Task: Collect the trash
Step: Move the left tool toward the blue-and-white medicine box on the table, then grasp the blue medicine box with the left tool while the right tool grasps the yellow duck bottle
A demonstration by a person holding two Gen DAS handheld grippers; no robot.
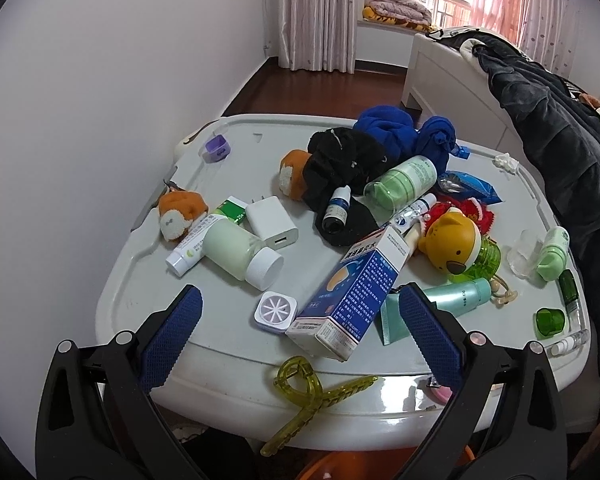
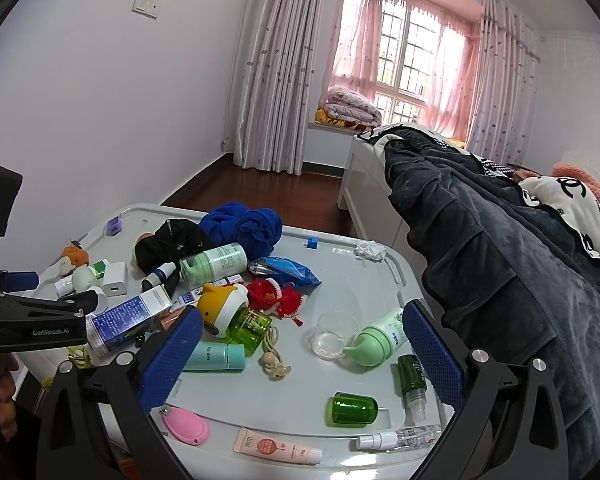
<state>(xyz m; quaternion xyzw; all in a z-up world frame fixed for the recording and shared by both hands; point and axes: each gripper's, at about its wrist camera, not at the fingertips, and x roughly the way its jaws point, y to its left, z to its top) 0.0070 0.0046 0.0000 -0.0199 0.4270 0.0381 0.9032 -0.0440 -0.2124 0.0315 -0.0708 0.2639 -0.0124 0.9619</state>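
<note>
A cluttered grey plastic table [image 1: 148, 264] fills both views. A crumpled white tissue [image 1: 507, 162] [image 2: 370, 250] lies at the far right rim. A blue plastic wrapper [image 1: 470, 186] [image 2: 288, 270] rests near the blue cloth. A blue-and-white medicine box [image 1: 352, 292] [image 2: 128, 318] lies tilted at the near edge. My left gripper [image 1: 300, 320] hovers open over the near edge, with the box and a small white round-holed case [image 1: 276, 312] between its fingers' lines. My right gripper [image 2: 302, 356] stands open and empty above a clear cup [image 2: 334, 340] and a green cap [image 2: 354, 410].
Bottles, tubes, a white charger [image 1: 270, 224], plush toys, black and blue cloths [image 1: 404, 132], a yellow bear toy [image 1: 452, 244] and a yellow-green hair claw [image 1: 312, 392] crowd the table. A dark robe [image 2: 480, 280] hangs over the bed on the right. A white wall stands at the left.
</note>
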